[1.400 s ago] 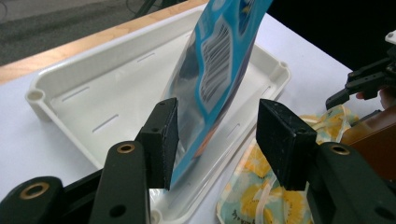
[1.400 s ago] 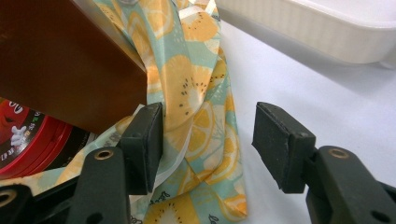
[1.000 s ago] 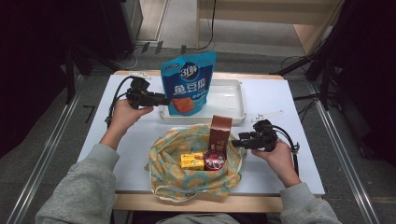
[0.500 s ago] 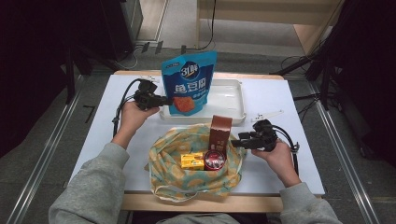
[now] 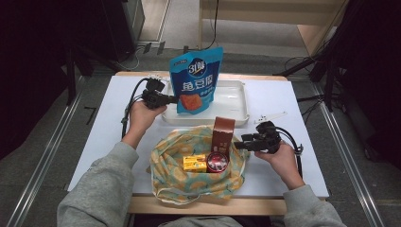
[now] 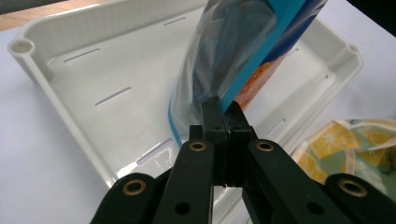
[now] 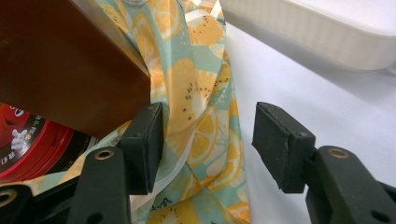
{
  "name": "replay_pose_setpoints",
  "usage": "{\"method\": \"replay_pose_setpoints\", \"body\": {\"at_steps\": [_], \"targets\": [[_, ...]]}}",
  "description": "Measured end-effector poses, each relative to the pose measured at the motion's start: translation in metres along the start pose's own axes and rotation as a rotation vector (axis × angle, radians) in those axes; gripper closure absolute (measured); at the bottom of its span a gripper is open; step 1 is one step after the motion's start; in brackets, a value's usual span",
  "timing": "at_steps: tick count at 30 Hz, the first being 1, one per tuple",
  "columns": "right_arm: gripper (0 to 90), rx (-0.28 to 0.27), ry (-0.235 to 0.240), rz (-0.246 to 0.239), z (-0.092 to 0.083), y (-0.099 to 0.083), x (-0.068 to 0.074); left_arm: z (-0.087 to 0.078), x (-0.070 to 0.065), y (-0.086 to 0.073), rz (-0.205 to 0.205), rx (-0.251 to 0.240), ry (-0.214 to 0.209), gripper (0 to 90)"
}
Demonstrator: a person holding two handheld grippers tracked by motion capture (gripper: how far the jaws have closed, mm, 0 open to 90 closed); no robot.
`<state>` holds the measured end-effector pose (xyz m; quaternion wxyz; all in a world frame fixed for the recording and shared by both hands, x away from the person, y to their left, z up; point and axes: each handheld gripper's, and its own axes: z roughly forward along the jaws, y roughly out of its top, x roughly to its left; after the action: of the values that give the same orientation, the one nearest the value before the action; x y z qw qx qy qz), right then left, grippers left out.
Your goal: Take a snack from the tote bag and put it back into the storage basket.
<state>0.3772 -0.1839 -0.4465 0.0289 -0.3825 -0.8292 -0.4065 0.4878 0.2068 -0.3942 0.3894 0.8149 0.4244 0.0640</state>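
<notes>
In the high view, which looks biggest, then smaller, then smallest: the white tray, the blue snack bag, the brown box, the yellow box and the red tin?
1. White tray
2. Blue snack bag
3. Brown box
4. Yellow box and red tin: these look about alike, so I won't rank them.

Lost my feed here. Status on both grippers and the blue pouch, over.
Left gripper jaws just closed, shut on blue pouch edge, pouch upright in white tray. Right gripper open astride fabric bag rim. Nothing blocking.
</notes>
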Motion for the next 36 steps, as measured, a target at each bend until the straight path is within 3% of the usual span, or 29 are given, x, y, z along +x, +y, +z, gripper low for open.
{"method": "replay_pose_setpoints", "body": {"at_steps": [10,12,18,21,31,34,36], "targets": [[45.1,-0.005,-0.003,0.005,-0.002,-0.002,-0.001,0.017,0.004,0.019,-0.037,-0.012,0.023,90.0],[45.1,-0.005,-0.005,0.008,-0.003,-0.002,0.000,0.021,0.007,0.020,-0.054,-0.018,-0.004,90.0],[45.1,-0.010,-0.007,0.010,-0.005,-0.004,-0.001,0.028,0.012,0.029,-0.062,-0.023,0.021,90.0],[45.1,-0.008,-0.008,0.014,-0.006,-0.004,-0.001,0.030,0.015,0.030,-0.088,-0.028,0.002,89.9],[45.3,-0.010,-0.010,0.014,-0.007,-0.006,-0.001,0.032,0.024,0.037,-0.121,-0.029,0.009,77.6],[45.5,-0.015,-0.011,0.016,-0.008,-0.006,-0.001,0.031,0.025,0.037,-0.114,-0.038,0.018,74.3],[45.5,-0.017,-0.011,0.015,-0.008,-0.006,-0.001,0.030,0.026,0.036,-0.121,-0.035,0.004,70.2]]}}
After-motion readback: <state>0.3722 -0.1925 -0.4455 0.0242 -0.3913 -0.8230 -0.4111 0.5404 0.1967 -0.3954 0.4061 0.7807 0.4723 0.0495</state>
